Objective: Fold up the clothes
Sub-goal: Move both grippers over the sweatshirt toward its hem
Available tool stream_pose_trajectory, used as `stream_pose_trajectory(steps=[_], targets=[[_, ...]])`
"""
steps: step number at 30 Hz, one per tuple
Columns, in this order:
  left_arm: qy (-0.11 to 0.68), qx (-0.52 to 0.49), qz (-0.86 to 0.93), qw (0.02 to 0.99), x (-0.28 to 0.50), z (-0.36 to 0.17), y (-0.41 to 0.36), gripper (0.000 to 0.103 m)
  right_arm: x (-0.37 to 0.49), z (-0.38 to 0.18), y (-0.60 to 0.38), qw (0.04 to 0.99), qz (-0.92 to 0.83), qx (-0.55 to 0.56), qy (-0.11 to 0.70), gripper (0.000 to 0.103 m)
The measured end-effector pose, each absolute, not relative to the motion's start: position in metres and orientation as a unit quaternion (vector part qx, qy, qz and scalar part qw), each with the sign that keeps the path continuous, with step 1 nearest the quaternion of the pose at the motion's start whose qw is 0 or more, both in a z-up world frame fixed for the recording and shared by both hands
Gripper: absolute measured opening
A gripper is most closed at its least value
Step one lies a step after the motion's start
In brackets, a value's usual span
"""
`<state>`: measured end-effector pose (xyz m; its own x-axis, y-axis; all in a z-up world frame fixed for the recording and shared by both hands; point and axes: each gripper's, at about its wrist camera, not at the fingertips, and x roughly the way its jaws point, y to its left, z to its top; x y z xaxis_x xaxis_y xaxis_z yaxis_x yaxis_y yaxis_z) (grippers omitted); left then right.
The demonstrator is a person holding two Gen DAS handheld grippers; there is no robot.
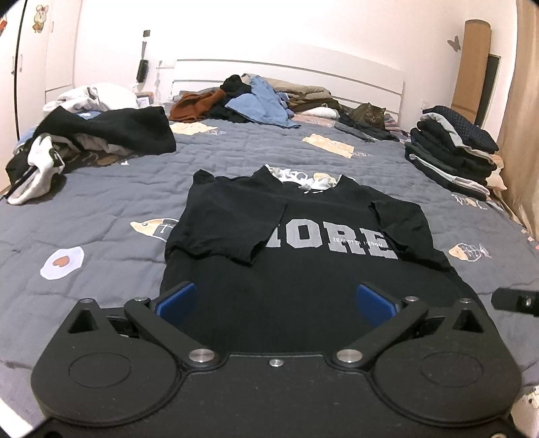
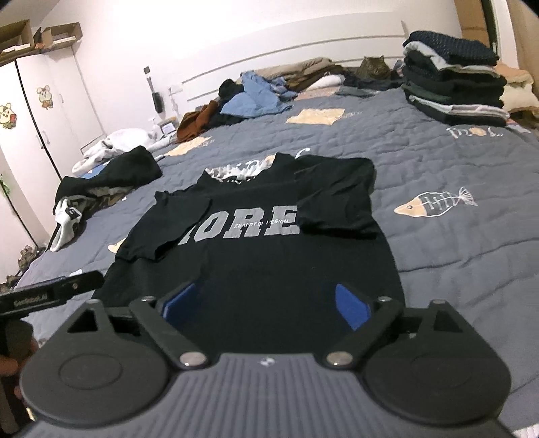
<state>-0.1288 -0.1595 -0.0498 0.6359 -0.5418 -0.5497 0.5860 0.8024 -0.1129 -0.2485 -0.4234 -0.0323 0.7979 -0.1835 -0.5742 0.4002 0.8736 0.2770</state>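
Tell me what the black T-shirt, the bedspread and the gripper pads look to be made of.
Black T-shirt: soft matte knit, probably cotton; it creases limply, and the grey lettering looks printed.
Bedspread: quilted matte fabric; stitch lines pucker it.
Pads of the left hand-held gripper: blue, ridged, likely rubber or plastic.

Pale walls (image 1: 269,30), white headboard (image 1: 286,75) — grey quilted bed (image 1: 101,209)
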Motion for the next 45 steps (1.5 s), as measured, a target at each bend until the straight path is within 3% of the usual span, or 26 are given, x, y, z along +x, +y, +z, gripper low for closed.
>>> stream_pose_trajectory(steps=[8,45], targets=[[0.289,0.037,-0.315,0.903,-0.154,-0.05,-0.146,0.103,-0.265,-0.032,-0.408,0.933,-0.165,0.179,0.266,0.099],[0.305,0.058,-0.313,0.898,-0.215,-0.067,-0.107,0.103,-0.332,-0.043,-0.365,0.927,-0.176,0.174,0.28,0.1]])
